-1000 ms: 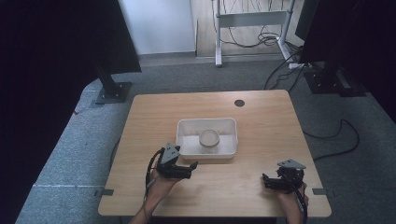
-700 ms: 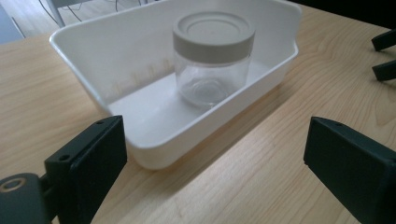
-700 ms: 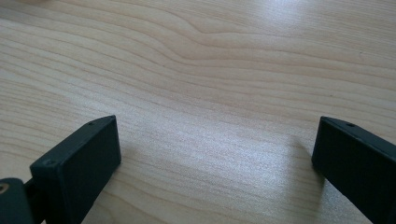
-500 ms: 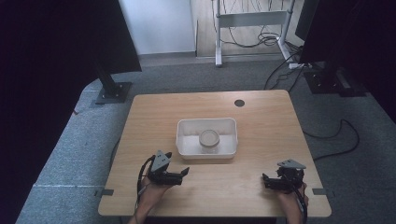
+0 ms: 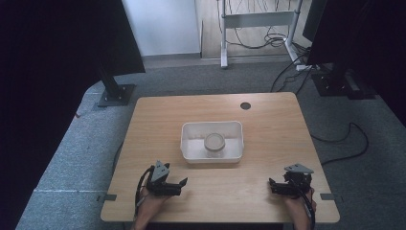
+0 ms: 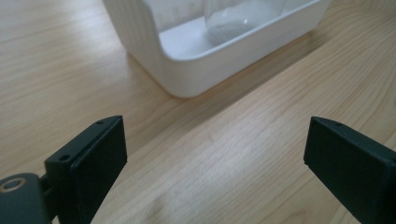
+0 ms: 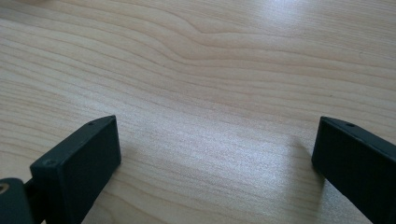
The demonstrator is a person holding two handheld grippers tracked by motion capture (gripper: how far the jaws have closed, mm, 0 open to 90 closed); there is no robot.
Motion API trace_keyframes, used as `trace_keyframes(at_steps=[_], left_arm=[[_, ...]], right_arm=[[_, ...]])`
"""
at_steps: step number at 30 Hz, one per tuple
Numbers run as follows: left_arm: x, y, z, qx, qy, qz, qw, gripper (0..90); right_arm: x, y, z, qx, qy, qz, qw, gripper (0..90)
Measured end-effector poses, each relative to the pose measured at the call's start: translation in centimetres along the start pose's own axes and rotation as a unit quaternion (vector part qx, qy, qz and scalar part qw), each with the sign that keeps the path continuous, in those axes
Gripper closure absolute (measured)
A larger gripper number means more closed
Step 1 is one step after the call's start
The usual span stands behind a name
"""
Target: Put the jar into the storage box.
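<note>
1. In the high view, a wooden table (image 5: 268, 124) is seen at the centre of the frame, and a white rectangular tray (image 5: 189, 143) is set near its middle.
2. A clear round jar (image 5: 214, 143) is held inside the tray, slightly right of the tray's centre and toward its lower wall — whether it touches that wall cannot be told.
3. The left gripper (image 5: 179, 184) is found at the lower left of the high view, low over the table near its bottom edge, and is pointed toward the right of the frame; it is held by a hand (image 5: 151, 207) entering from the bottom edge.
4. In the left gripper view, the left gripper (image 6: 215, 156) is seen with its jaws spread wide apart and nothing between them — only bare wood lies in the gap. The tray (image 6: 187, 70) is shown in the upper middle of that frame, well apart from the jaws, with the jar (image 6: 243, 18) at the top edge inside it.
5. The right gripper (image 5: 273, 186) is placed at the lower right of the high view, near the table's bottom edge and well apart from the tray.
6. In the right gripper view, the right gripper (image 7: 217, 149) is likewise released, its jaws wide apart over bare wood grain, with nothing grasped.
</note>
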State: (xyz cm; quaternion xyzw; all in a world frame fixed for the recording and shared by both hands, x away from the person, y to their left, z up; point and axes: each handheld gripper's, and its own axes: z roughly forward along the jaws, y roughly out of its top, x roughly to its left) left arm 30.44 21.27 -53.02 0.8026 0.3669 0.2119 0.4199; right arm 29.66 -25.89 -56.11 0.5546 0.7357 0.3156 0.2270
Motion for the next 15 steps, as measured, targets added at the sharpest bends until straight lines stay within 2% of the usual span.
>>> trace_keyframes(at_steps=[8,15], left_arm=[[1.3,-1.5,-0.1,0.04,0.011,-0.01,0.9991,5.8],[1.6,-2.1,0.0,0.065,0.022,-0.006,0.9976,6.3]], right_arm=[[0.0,0.0,0.0,0.001,0.0,0.0,1.0,0.6],[0.1,-0.1,-0.1,0.001,0.0,0.001,1.0,0.6]])
